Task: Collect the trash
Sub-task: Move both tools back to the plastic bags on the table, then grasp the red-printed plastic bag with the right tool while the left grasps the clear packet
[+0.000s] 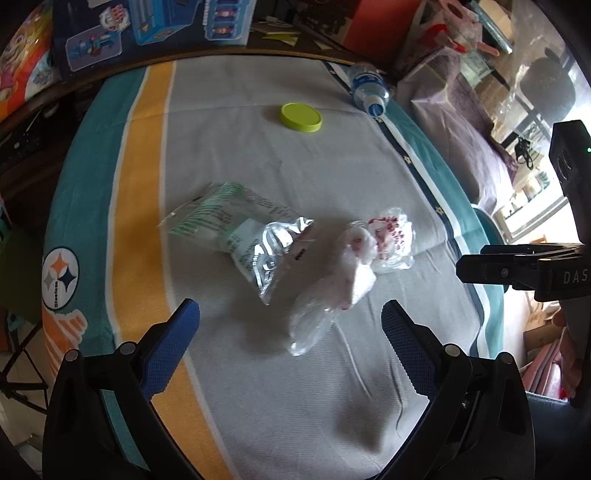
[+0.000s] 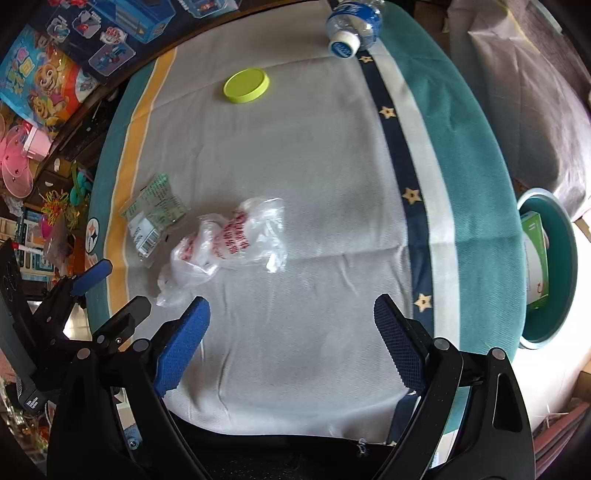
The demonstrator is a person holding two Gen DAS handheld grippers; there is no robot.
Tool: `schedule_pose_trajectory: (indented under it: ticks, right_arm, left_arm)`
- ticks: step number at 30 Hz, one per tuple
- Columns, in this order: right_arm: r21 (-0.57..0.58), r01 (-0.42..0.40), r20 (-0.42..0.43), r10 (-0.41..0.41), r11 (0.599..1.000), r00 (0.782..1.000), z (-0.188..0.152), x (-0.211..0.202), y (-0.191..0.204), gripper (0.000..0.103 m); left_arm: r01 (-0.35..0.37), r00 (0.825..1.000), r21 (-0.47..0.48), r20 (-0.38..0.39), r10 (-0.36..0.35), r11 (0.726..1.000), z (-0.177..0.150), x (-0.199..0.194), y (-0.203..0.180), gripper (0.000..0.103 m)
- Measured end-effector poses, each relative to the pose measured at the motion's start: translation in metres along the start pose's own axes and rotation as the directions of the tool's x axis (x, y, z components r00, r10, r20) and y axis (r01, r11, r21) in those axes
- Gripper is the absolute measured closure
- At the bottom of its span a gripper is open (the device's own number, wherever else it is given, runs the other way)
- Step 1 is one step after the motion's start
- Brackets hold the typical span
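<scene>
Grey cloth (image 1: pixel 258 155) with yellow and teal stripes covers the table, and the trash is just scattered over it. Left gripper (image 1: pixel 290 326) is hanging over the near part of the cloth with its blue pads spread wide, nothing between them, and right in front of it sits a crumpled clear plastic bag (image 1: pixel 354 266) with red print. Touching that bag on its left is a foil wrapper (image 1: pixel 240 232) with green lettering (silver inside, torn open, lying flat). Further back there's a lime green lid (image 1: pixel 300 117) by itself, well apart from the two bags, and a plastic water bottle (image 1: pixel 369 90) on its side at the far right edge of the cloth, blue cap pointing toward the camera. Right gripper (image 2: pixel 291 326) is also spread wide open and empty, pointing down at a bare patch of cloth, with the plastic bag off to its left near its left pad. From the right wrist view you can see a teal bin (image 2: pixel 561 280) below the right edge of the table with a green and white carton (image 2: pixel 535 258) already in it. Toy boxes (image 1: pixel 147 29) are stacked beyond the far edge.
</scene>
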State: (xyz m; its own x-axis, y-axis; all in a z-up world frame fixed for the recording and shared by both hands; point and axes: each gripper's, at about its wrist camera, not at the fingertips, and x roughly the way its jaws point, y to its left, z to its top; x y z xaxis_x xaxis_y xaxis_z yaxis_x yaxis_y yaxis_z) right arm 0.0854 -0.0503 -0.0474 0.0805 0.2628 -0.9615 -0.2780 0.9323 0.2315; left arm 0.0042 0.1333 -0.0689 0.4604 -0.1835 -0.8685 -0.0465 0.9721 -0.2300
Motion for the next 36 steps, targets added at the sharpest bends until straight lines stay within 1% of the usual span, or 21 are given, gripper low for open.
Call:
schedule_pose_trajectory:
  ticks: [6,11,14,16,20,21,23,25,26,27,28,29,31,32,36]
  right_arm:
    - [-0.032,-0.023,-0.056,0.022,0.999,0.998,0.003,0.022,0.030,0.017]
    - [-0.006,-0.061,-0.088,0.060,0.998,0.994,0.010,0.034,0.041,0.017]
    - [0.020,-0.081,-0.095,0.082,0.997,0.992,0.016,0.042,0.044,0.017]
    - [0.033,-0.088,-0.084,0.090,0.996,0.992,0.019,0.046,0.045,0.017]
    - [0.022,-0.054,-0.049,0.055,0.998,0.997,0.028,0.052,0.051,0.018]
    - [0.014,-0.045,-0.041,0.045,0.999,0.998,0.029,0.054,0.052,0.024]
    - [0.001,-0.030,-0.036,0.030,1.000,0.999,0.032,0.059,0.055,0.032]
    - [-0.003,-0.021,-0.048,0.021,1.000,0.999,0.034,0.068,0.055,0.033]
    - [-0.010,-0.016,-0.039,0.015,1.000,0.999,0.034,0.070,0.056,0.035]
    - [-0.033,-0.007,-0.013,0.006,0.999,1.000,0.034,0.068,0.058,0.042]
    - [-0.051,-0.006,-0.005,0.005,0.999,1.000,0.034,0.067,0.059,0.052]
    - [-0.048,-0.016,0.001,0.016,0.999,1.000,0.035,0.065,0.057,0.062]
    - [-0.038,-0.020,0.022,0.020,0.999,1.000,0.036,0.058,0.049,0.075]
    - [-0.038,-0.011,0.034,0.012,0.999,0.999,0.036,0.054,0.045,0.084]
    - [-0.014,0.000,0.076,0.001,1.000,0.997,0.034,0.037,0.023,0.084]
  left_arm:
    - [-0.007,1.000,-0.082,-0.011,0.006,0.997,-0.010,-0.002,0.038,0.004]
    - [-0.018,1.000,-0.113,-0.010,0.017,0.993,-0.014,-0.002,0.059,0.004]
    - [-0.021,1.000,-0.131,-0.006,0.020,0.991,-0.015,-0.003,0.070,0.004]
    - [-0.019,1.000,-0.139,-0.002,0.019,0.990,-0.015,-0.003,0.074,0.004]
    - [-0.020,1.000,-0.134,-0.006,0.019,0.991,-0.014,-0.001,0.075,0.004]
    - [-0.025,1.000,-0.130,-0.011,0.024,0.991,-0.014,0.000,0.076,0.004]
    - [-0.028,1.000,-0.129,-0.017,0.026,0.991,-0.013,0.003,0.076,0.004]
    - [-0.021,1.000,-0.137,-0.017,0.018,0.990,-0.011,0.005,0.077,0.004]
    - [-0.017,1.000,-0.141,-0.017,0.015,0.990,-0.010,0.005,0.077,0.004]
    - [-0.013,1.000,-0.145,-0.016,0.011,0.989,-0.008,0.006,0.076,0.004]
    - [-0.010,1.000,-0.146,-0.015,0.007,0.989,-0.006,0.007,0.076,0.004]
    - [-0.006,1.000,-0.146,-0.015,0.004,0.989,-0.004,0.008,0.075,0.004]
    - [0.002,1.000,-0.146,-0.017,-0.004,0.989,0.000,0.010,0.071,0.004]
    - [0.008,1.000,-0.144,-0.016,-0.010,0.989,0.002,0.011,0.069,0.004]
    - [0.031,0.999,-0.139,-0.011,-0.033,0.990,0.015,0.017,0.054,0.004]
